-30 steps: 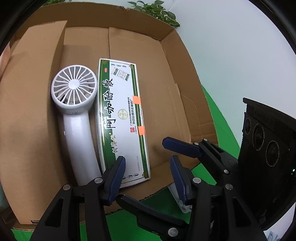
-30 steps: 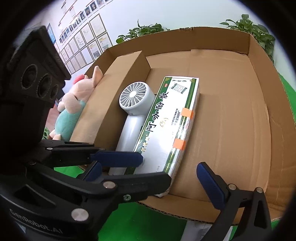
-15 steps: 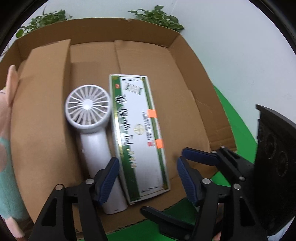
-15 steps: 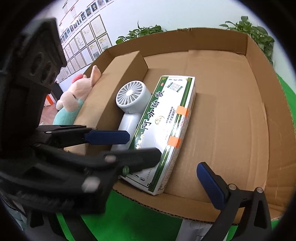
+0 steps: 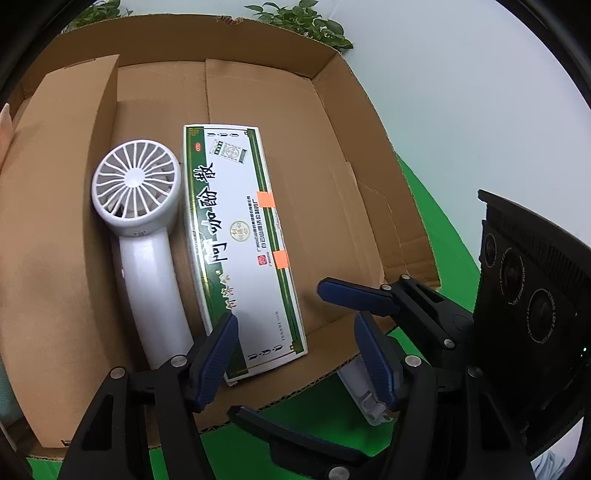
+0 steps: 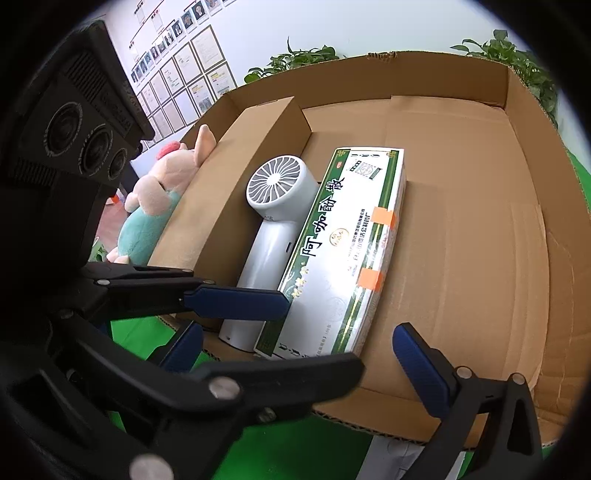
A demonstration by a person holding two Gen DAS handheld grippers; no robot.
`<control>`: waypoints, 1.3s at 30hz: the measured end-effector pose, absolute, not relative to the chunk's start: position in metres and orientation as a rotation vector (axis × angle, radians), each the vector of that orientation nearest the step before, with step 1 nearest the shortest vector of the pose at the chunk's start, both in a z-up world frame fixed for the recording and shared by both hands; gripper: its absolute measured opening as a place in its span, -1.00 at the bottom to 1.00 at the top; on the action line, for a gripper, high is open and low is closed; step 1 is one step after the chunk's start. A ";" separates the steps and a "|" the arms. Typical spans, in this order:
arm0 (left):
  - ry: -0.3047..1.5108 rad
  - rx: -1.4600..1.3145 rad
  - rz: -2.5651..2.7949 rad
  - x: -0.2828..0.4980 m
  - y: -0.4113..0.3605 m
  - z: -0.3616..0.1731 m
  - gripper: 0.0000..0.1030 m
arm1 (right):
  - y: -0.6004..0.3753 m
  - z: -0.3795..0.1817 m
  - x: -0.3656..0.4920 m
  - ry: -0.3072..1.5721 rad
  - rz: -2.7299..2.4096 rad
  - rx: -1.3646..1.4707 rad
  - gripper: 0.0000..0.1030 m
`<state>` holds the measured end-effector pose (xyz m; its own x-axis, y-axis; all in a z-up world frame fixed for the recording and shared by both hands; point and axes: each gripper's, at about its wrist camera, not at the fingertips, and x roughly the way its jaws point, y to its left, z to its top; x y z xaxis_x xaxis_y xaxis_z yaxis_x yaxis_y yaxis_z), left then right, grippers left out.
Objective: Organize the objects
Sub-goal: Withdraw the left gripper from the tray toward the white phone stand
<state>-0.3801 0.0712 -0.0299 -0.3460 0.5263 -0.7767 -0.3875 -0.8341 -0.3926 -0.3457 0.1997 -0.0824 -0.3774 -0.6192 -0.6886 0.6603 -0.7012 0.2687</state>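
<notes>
The cardboard box (image 5: 280, 122) rests on the green surface (image 5: 436, 229). Inside, the white handheld fan (image 5: 144, 229) lies flat beside the green-and-white carton (image 5: 240, 243), the two touching along one side. The left gripper (image 5: 299, 354) hovers over the carton's near end; its jaws have just been opening and stand apart, empty. The right gripper (image 6: 380, 350) is spread wide, holding nothing. A plush toy (image 6: 155, 206) sits outside the box wall.

A pale wall (image 6: 369, 33) fills the top of the frame, with rows of framed certificates (image 6: 177, 85) at upper left. Leafy green plants (image 6: 295, 62) stand along it. A green table (image 5: 436, 236) surface lies below.
</notes>
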 end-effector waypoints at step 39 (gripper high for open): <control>0.011 -1.002 2.737 -0.201 0.028 -0.020 0.99 | 0.279 -0.095 -0.207 0.239 -2.524 1.031 0.99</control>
